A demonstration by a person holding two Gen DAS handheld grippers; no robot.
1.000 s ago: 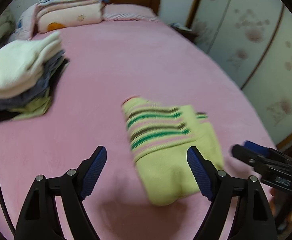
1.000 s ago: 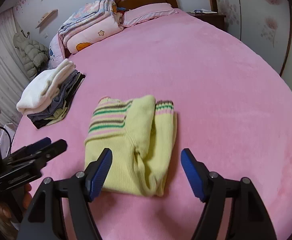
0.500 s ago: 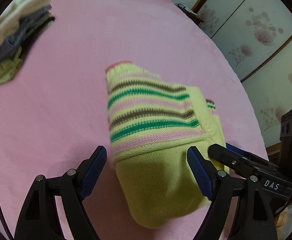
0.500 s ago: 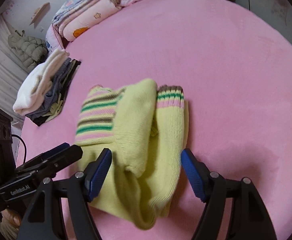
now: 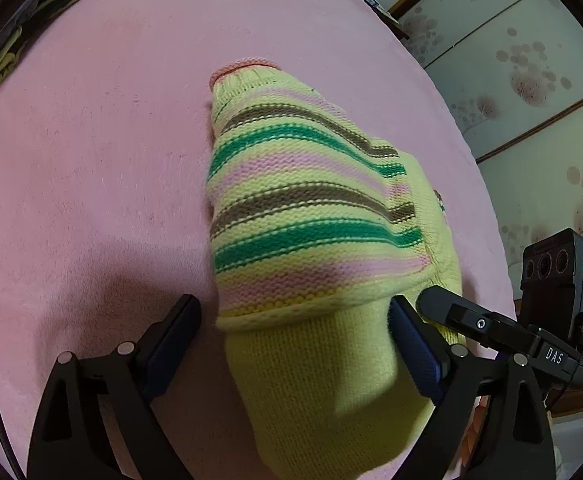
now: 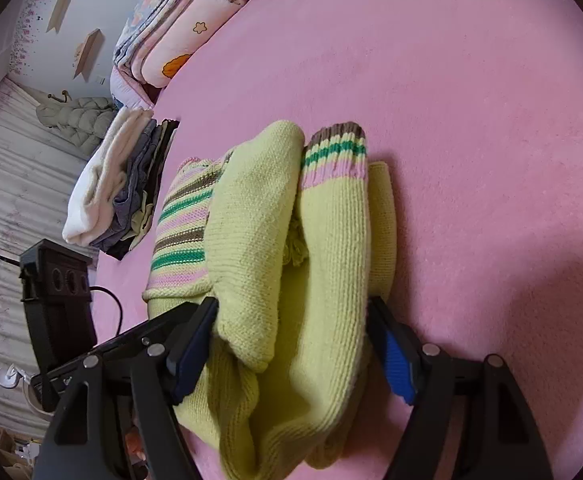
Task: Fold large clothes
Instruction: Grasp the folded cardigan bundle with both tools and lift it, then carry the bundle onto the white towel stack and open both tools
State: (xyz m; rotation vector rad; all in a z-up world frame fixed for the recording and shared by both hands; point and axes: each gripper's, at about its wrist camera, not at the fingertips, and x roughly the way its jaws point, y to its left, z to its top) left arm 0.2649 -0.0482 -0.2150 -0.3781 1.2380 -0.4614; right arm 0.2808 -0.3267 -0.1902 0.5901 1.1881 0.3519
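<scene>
A bedroom, with a wide pink bed [image 6: 471, 100] taking up nearly all of both views, folded quilts [image 6: 171, 32] piled at its head and a stack of folded clothes [image 6: 119, 184] near its left edge. The task's thing, a yellow-green knitted sweater [image 5: 311, 220] with green, brown and pink stripes, lies partly folded close to the bed's near edge, one sleeve with a striped cuff [image 6: 335, 152] laid along its right side.

It looks thick, soft and limp, light enough to lift yet sure to sag and slide open if raised by one layer; the knit should give good friction. The best hold is probably the near hem, pinching all layers together at both corners.

The left tool [image 5: 295, 344] stands wide, its jaws having just been opening, the plain near end of the sweater between them but not pinched. The right tool [image 6: 291, 348] is likewise wide, straddling the bundled folds without clamping.
</scene>
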